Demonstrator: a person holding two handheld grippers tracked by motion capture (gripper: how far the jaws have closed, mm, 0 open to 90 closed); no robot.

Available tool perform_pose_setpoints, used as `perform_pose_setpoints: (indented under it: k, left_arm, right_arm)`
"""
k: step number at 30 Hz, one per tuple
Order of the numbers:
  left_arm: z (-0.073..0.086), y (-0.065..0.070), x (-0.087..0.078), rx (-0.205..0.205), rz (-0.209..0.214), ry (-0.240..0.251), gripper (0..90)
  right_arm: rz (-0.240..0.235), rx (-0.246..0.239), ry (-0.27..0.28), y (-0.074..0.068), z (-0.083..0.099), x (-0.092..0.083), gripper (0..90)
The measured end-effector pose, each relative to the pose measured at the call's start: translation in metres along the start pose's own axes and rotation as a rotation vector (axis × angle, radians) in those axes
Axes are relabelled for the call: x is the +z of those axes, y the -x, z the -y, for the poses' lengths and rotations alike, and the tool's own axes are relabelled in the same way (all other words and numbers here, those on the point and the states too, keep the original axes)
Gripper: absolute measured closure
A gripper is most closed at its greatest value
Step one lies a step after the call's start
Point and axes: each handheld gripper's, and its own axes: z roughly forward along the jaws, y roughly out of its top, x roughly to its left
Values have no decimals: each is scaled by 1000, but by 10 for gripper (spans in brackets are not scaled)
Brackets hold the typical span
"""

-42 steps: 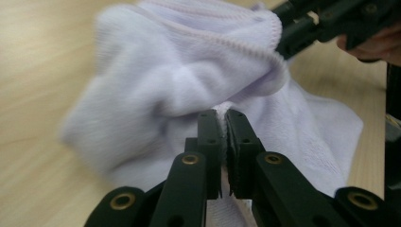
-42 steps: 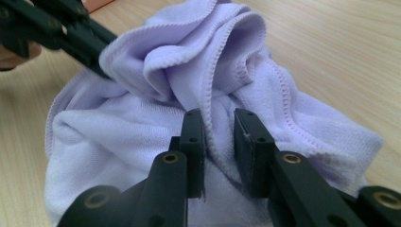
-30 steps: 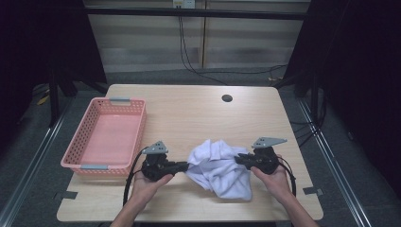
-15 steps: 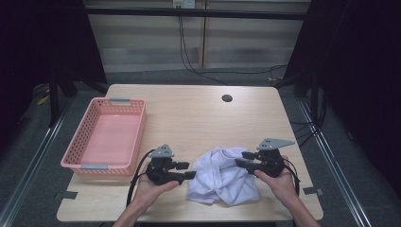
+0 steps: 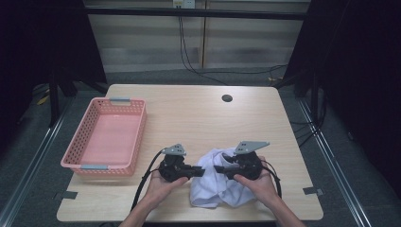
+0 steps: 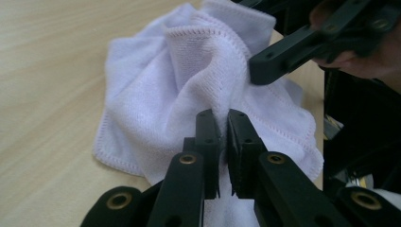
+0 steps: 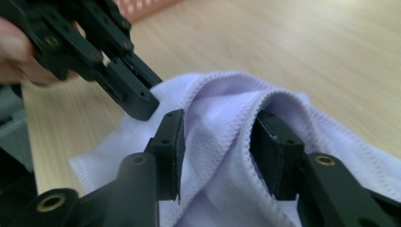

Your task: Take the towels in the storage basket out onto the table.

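A crumpled white cloth [image 5: 213, 188] lies near the table's front edge, between the two hand-held grippers. My left gripper [image 5: 201, 172] comes in from the left. In the left gripper view its jaws [image 6: 223, 124] have just closed and pinch a raised fold of the cloth [image 6: 189, 71]. My right gripper [image 5: 218, 169] comes in from the right, tips close to the left one's. Its jaws [image 7: 217, 127] have just been opening and stand apart astride a hemmed ridge of the cloth [image 7: 222, 113] without squeezing it.
An empty pink basket [image 5: 80, 163] stands at the table's left side, just left of the left hand. A round cable hole [image 5: 227, 98] sits at the far middle of the wooden table [image 5: 198, 118]. Black cables trail off the front edge.
The cloth, held up stretched between both grippers, has slumped onto the table. Both hands moved inward. The left jaws opened and shut again on a fold; the right jaws opened.
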Motion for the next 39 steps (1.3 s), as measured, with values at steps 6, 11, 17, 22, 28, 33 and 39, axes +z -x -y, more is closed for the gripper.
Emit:
perform_pose_setpoints:
  k: [6,11,17,22,28,33,39]
  left_arm:
    - [-7,-1,-18,-11,0,107,867]
    - [-9,-10,-48,-47,-43,198,879]
    - [-9,-15,-69,-64,-89,242,879]
    - [0,-21,-89,-105,-145,254,880]
    - [18,-25,-84,-127,-183,168,871]
    - [9,-24,-83,-117,-206,188,637]
    - [1,-20,-63,-55,-184,122,645]
  right_arm:
    - [63,23,-2,8,4,0,802]
    - [140,60,33,25,7,-25,816]
    - [198,109,72,46,12,-52,823]
    - [277,158,44,68,30,-67,837]
    - [320,215,-23,92,60,-72,774]
    - [316,184,9,80,51,-73,528]
    - [216,151,88,62,36,-75,506]
